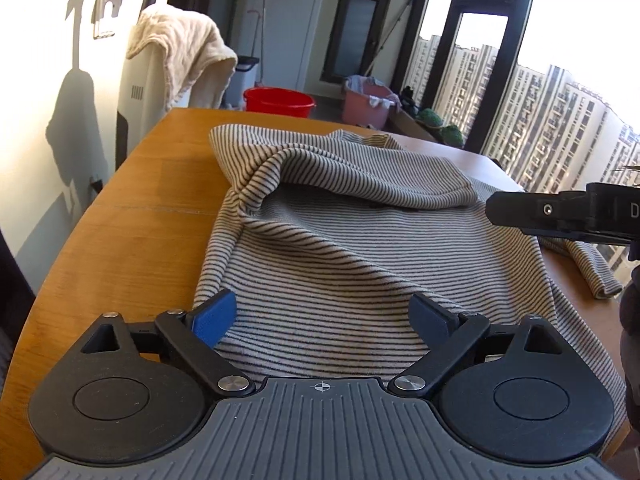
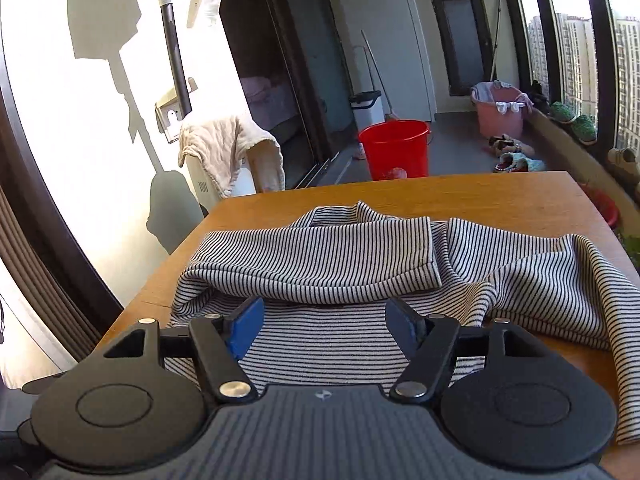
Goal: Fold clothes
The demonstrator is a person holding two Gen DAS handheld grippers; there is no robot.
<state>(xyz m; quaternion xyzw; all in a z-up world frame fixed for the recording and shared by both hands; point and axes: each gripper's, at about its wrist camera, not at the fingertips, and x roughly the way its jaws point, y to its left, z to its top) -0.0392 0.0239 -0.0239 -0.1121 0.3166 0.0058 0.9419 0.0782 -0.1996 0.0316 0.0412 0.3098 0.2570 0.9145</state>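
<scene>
Because the striped garment [image 1: 360,240] lies spread on the desk [image 1: 140,200] with one sleeve already turned across its chest, left view: left gripper [image 1: 324,316] low over the near hem, fingers [image 1: 214,316] spread wide with nothing between them, cloth only beneath, probably poised for the next fold. Right gripper [image 1: 560,212] in from the right edge, above the garment's far side. Beyond: beige towel [image 1: 184,52] over a white appliance, red bucket [image 1: 280,102], pink basket [image 1: 368,104], tall windows onto tower blocks. Right view: right gripper [image 2: 326,330] just short of the folded sleeve [image 2: 320,256], fingers [image 2: 244,330] partly apart, gripping nothing, likely lined up with that sleeve's edge. Same wooden desk, sunlit wall, strong shadows.
</scene>
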